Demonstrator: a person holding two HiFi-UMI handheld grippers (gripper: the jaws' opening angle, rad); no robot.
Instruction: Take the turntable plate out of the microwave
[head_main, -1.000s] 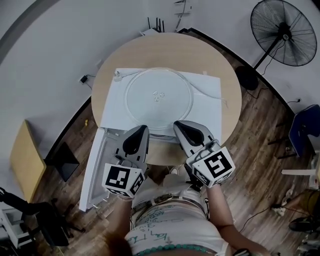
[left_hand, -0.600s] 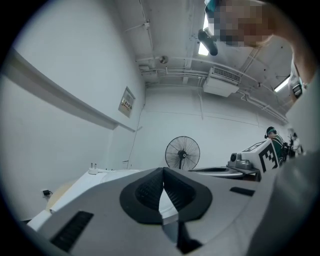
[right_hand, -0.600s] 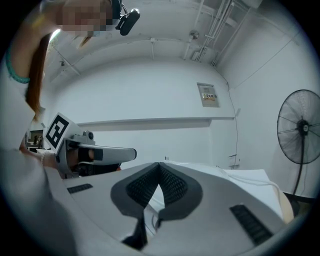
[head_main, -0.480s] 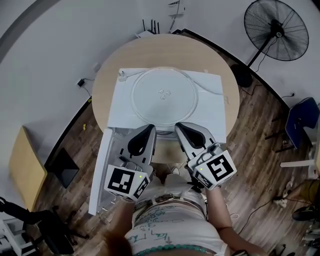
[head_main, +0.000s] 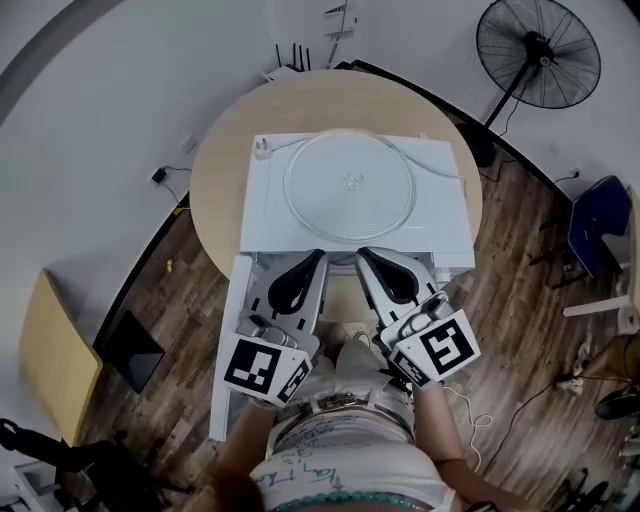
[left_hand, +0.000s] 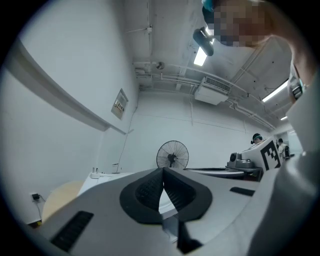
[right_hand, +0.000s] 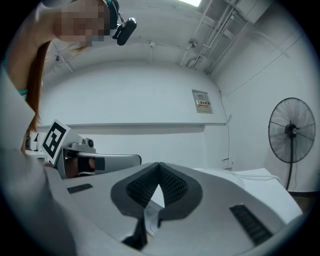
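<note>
The clear glass turntable plate (head_main: 349, 185) lies flat on top of the white microwave (head_main: 445, 225), which stands on the round wooden table (head_main: 225, 150). My left gripper (head_main: 319, 255) and right gripper (head_main: 362, 253) sit side by side just short of the plate's near rim, apart from it. Both point level toward the microwave. In the left gripper view the left gripper (left_hand: 163, 170) is shut with nothing between its pads. The right gripper (right_hand: 159, 164) is likewise shut and empty in the right gripper view.
The microwave's white door (head_main: 230, 385) hangs open at the left, beside my left arm. A black standing fan (head_main: 538, 52) is at the back right and a blue chair (head_main: 600, 225) at the right. Cables lie on the wooden floor.
Both grippers have drawn back toward me, off the plate's near rim. The plate stays on top of the microwave. The view has shifted, so the table sits further right.
</note>
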